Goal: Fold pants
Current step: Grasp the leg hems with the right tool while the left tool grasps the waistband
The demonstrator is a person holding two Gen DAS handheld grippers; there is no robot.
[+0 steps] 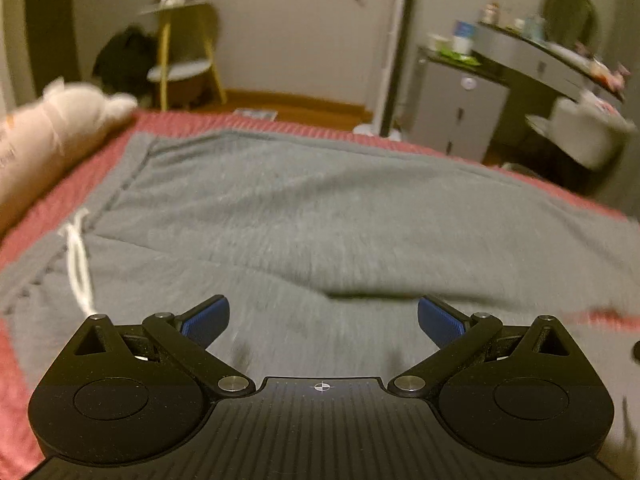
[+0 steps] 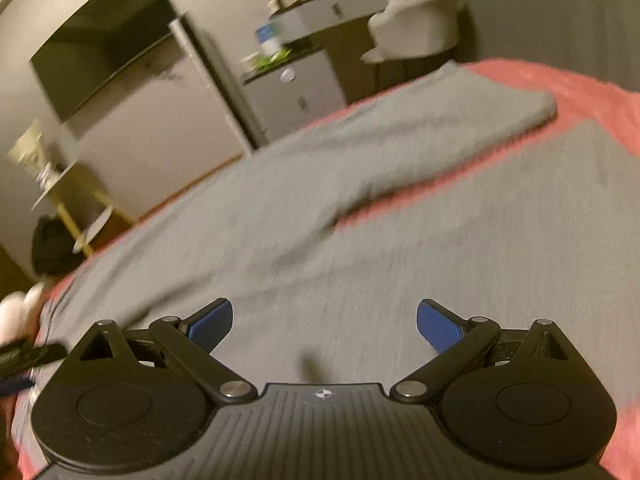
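While both views are motion-blurred, the main layout reads clearly. Grey pants (image 1: 320, 208) lie spread flat on a red bed (image 1: 52, 200), covering most of it. In the left wrist view the waistband runs along the left side, with a white drawstring (image 1: 78, 264) lying on the fabric near it. A shallow fold casts a dark shadow line just ahead of the left claw (image 1: 323, 322).

Left claw: jaws spread wide, blue pads (image 1: 206, 320) well apart, nothing between them; it hangs low over the pants, contact cannot be told.

Right claw (image 2: 324, 324): jaws likewise wide, blue pads (image 2: 438, 326) apart, holding nothing, above the grey fabric (image 2: 320, 248). In the right wrist view the two legs split, with a wedge of red bed (image 2: 400, 196) showing between them; the far leg ends near the bed's far edge.

A pale plush toy (image 1: 52, 132) lies on the bed to the left of the waistband. Beyond the bed: a yellow-legged stand (image 1: 184, 52), a dark bag (image 1: 124, 56) beside it on the floor, a grey cabinet (image 1: 456, 108), a cluttered table (image 1: 552, 60) and a white chair (image 1: 588, 128). A dark screen (image 2: 104, 40) hangs on the wall in the right wrist view
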